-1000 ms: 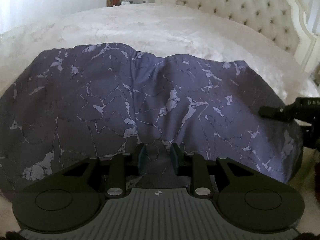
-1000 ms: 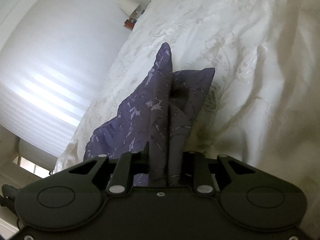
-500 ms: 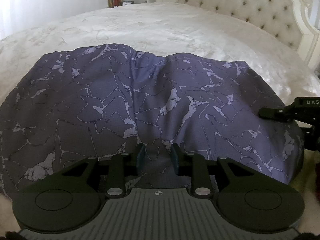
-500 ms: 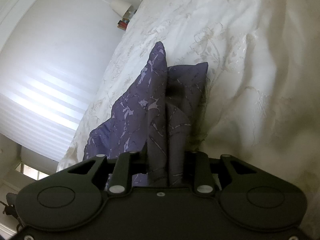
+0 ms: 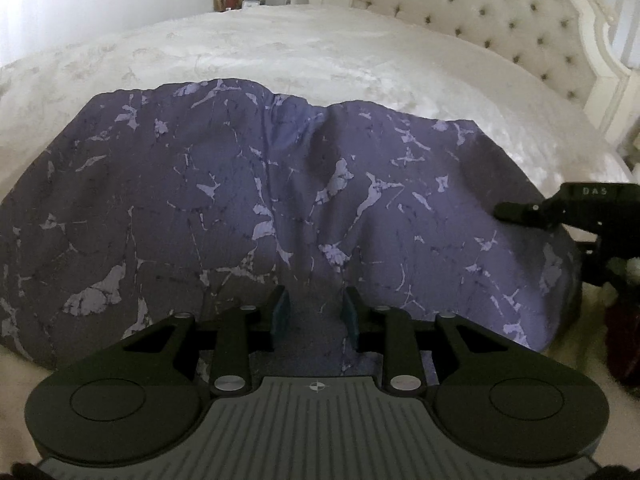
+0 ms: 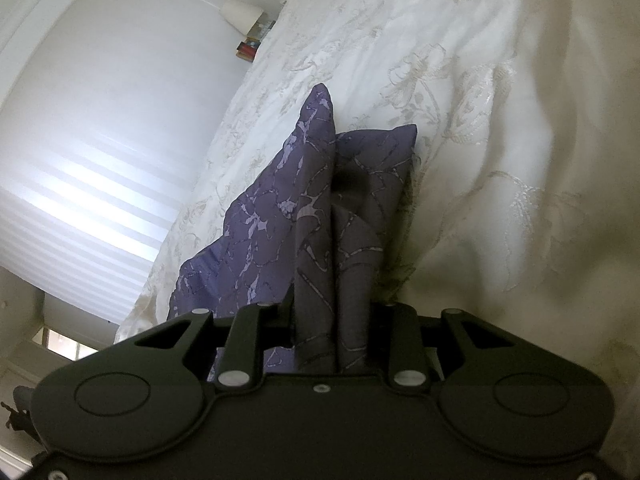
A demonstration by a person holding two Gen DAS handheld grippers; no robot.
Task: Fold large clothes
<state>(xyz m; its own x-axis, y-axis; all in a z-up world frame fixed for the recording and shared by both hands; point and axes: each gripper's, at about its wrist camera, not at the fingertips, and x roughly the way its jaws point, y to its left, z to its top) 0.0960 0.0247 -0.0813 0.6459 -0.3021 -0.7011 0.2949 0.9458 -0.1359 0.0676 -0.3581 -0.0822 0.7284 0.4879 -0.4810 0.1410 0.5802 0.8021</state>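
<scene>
Two grippers are on one purple marble-print garment, which lies spread over the cream embroidered bedspread with its near edge toward you and a tufted headboard behind. Your left gripper has its jaws set narrow on a fold of that near edge, the cloth bunched between the blue pads. Your right gripper holds a thick upright bunch of the same garment at its right end; its jaws have just been opening slightly, cloth filling the gap.
</scene>
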